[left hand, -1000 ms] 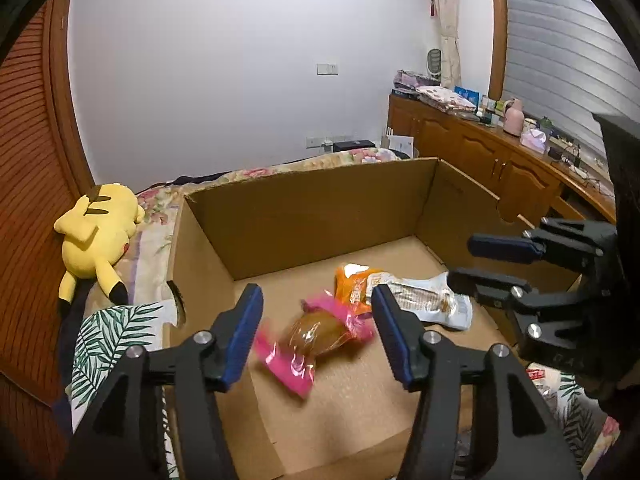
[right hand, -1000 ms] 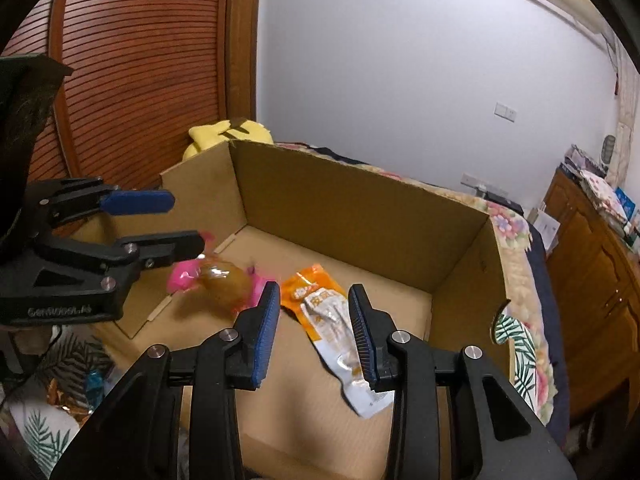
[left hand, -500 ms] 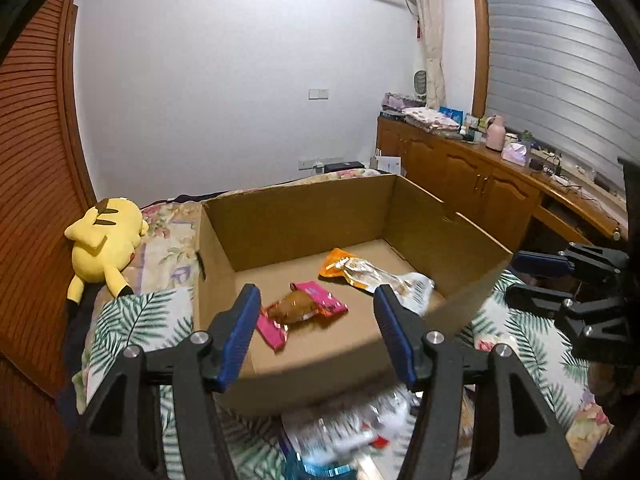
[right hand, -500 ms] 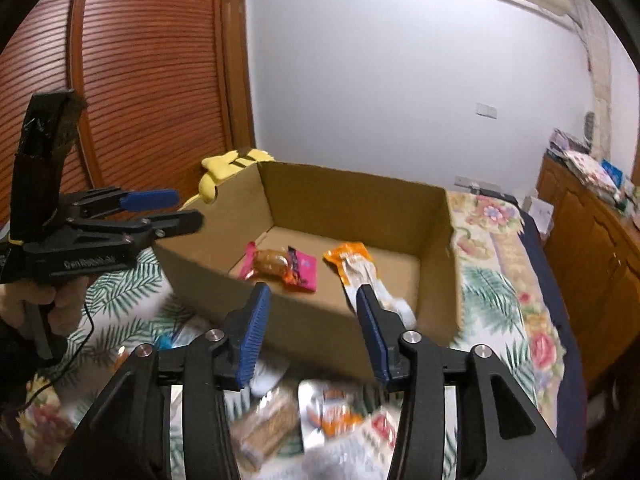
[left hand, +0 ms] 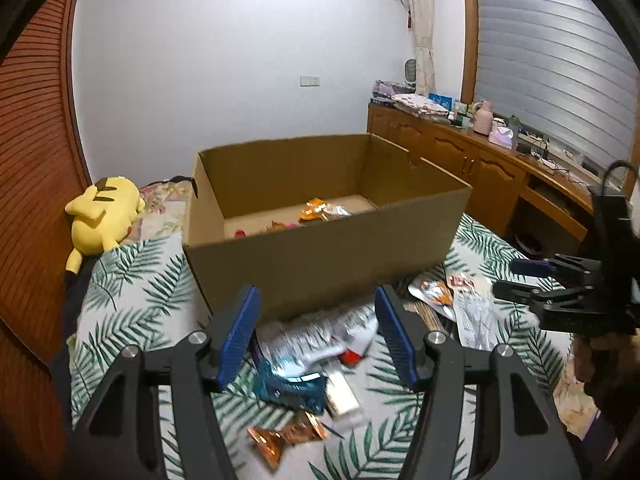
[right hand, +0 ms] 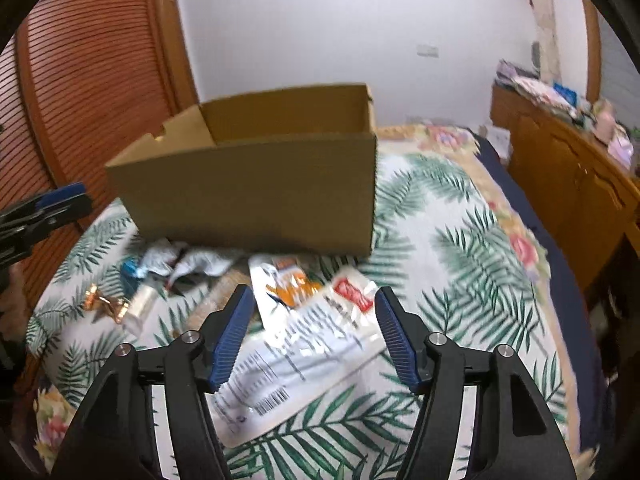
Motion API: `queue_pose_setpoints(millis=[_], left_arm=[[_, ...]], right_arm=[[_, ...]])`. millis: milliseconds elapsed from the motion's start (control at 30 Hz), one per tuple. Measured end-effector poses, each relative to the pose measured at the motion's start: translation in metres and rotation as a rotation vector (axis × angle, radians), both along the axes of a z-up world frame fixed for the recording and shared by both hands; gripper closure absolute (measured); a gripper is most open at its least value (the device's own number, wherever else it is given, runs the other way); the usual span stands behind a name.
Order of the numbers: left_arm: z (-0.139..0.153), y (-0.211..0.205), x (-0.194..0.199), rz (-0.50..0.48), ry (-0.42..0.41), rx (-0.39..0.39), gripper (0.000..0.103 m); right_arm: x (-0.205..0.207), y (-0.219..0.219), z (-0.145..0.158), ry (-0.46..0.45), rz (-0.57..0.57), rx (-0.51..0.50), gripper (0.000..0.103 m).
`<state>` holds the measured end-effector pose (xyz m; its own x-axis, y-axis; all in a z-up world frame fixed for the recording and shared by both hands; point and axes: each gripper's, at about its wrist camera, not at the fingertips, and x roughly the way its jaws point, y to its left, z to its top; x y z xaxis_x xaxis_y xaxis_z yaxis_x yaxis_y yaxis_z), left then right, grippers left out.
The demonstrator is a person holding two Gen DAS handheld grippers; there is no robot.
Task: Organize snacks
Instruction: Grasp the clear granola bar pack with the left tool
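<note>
Your left gripper (left hand: pixel 316 334) hangs fingers apart, empty, over snack packets (left hand: pixel 316 340) lower centre on the bed (left hand: pixel 132 280). Your right gripper (right hand: pixel 314 334), fingers just widening, empty, above a white packet (right hand: pixel 296 356). Cardboard box (left hand: pixel 320 256) mid-frame.

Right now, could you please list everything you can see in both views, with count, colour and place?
cardboard box: one, brown, open, on the bed
snacks in box: at least two, orange and pink, on its floor
loose snack packets: several, white, blue, copper, on the bedspread before the box
bedspread: one, white with green leaves
plush toy: one, yellow, left of the box
wooden cabinet: one, brown, along the right wall, cluttered top
left gripper: black, blue pads, jaws open, empty
right gripper: black, blue pads, jaws just opening, over a white packet
</note>
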<state>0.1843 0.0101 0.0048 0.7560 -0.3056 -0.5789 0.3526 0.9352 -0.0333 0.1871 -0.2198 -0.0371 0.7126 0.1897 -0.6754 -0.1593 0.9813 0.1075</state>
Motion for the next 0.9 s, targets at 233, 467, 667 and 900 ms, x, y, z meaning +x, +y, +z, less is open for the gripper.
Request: queue_pose_setpoints(millis=[233,467,667,900], left_arm=[[-0.018,-0.013,-0.013,-0.014,0.027,0.022,0.042],[-0.028,-0.028,-0.014,-0.034,0.092,0.037,0.042],[-0.032,-0.038,-0.016,-0.044,0.125,0.057,0.035],[-0.032,-0.046,-0.020,-0.072,0.127,0.072,0.034]], right_arm=[[0.005,0.005,-0.024,0.056,-0.041,-0.023,0.034],[0.009,0.008,-0.035,0.085,-0.059,-0.040,0.031],[0.011,0.005,-0.047,0.128,-0.062,-0.062,0.027],[0.005,-0.006,-0.049,0.149,-0.043,-0.027,0.025]])
